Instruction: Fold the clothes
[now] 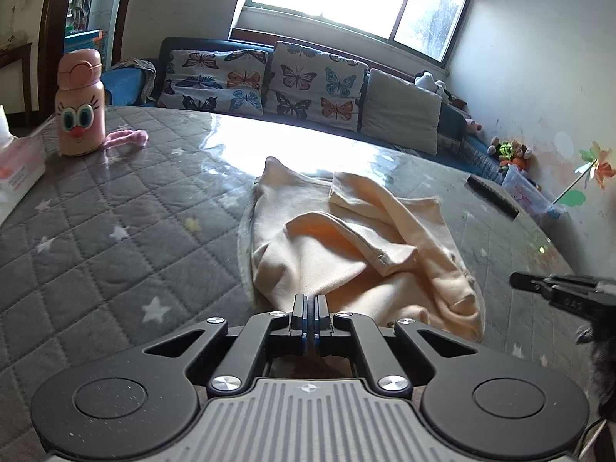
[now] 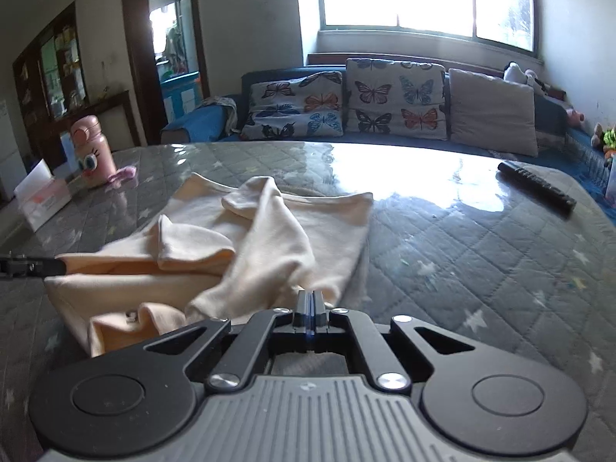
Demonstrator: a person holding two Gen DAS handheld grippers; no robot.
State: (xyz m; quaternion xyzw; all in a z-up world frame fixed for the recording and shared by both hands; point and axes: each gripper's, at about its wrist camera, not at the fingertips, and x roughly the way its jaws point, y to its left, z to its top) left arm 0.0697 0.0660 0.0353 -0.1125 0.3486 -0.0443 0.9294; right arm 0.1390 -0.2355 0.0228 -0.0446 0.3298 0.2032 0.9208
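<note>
We had both hand-held grippers, left (image 1: pixel 309 300) and right (image 2: pixel 309 295), pinched shut on the near edge of the cream shirt (image 1: pixel 346 238), which stretched away across the worktop (image 1: pixel 115 231).

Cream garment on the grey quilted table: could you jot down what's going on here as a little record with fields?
garment: cream cotton top, crumpled, sleeves flopped across its body
surface: grey star-patterned quilted table cover
left gripper: shut on the garment's near edge
right gripper: shut on the garment's near edge
bystanders: pink cartoon-face bottle, white tissue box, black remote control
fold stage: not yet folded
</note>
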